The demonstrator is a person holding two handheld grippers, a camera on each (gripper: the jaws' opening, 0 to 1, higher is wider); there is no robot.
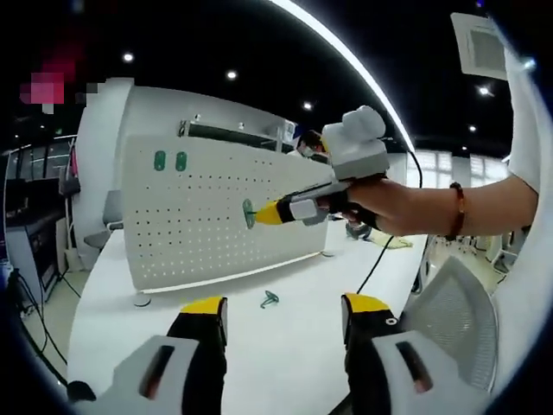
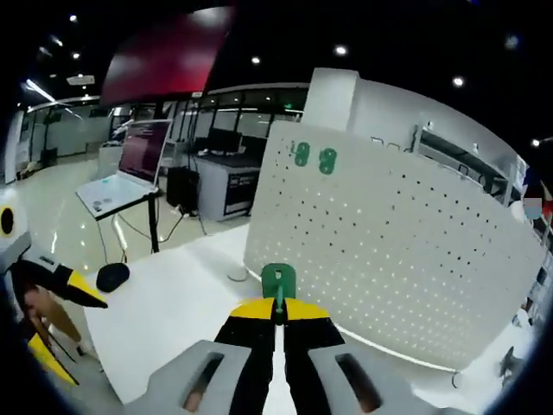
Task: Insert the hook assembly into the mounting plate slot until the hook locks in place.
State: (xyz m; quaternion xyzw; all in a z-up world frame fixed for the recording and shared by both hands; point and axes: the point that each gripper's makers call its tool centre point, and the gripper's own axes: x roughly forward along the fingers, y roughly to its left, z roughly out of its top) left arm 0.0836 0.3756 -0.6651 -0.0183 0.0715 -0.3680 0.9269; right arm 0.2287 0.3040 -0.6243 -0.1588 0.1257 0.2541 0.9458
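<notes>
Left gripper view: left gripper (image 1: 283, 313), jaws spread and empty, above the white table (image 1: 302, 346). Spare green hook (image 1: 270, 299) lying on the table just before the upright white pegboard (image 1: 207, 216). Right gripper (image 1: 262, 213) pinching a green hook (image 1: 249, 213) against the board's face; two green hooks (image 1: 170, 161) mounted near the board's top corner.

Right gripper view: right gripper (image 2: 278, 313), jaws pressed on the green hook (image 2: 278, 281), close to the pegboard (image 2: 397, 242); left gripper (image 2: 52, 285) at the edge.

Green hook (image 2: 278, 283) partly hidden between the jaws.
</notes>
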